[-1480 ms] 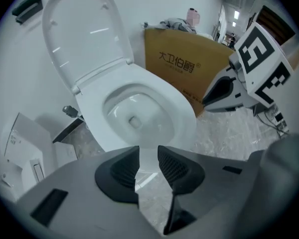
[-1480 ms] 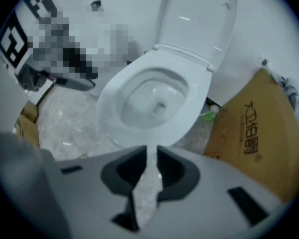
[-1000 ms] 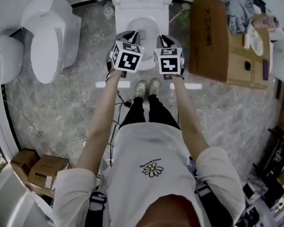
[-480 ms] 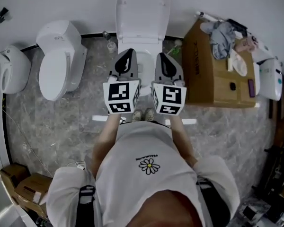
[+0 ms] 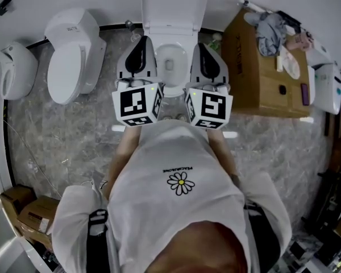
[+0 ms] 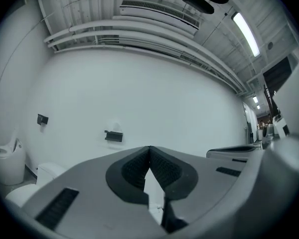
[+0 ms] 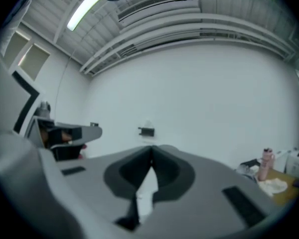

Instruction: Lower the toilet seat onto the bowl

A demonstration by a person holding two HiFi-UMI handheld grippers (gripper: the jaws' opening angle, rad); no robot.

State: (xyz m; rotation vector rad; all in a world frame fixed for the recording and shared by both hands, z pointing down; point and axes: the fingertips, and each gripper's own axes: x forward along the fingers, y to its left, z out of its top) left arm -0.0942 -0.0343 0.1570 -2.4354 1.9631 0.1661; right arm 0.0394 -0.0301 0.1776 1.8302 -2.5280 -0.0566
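Hovering in head view, left gripper (image 5: 141,41) and right gripper (image 5: 200,44) flank the toilet seat (image 5: 170,89), top centre, apparently flat on the bowl (image 5: 170,66).
Left gripper view: jaws pressed together, empty.
Right gripper view: same.
Likely done; next, just withdraw.

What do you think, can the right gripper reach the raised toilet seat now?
Probably yes. The right gripper points toward the raised seat, and nothing stands between them; the box sits off to the side. Its jaws are shut, so it could only push.
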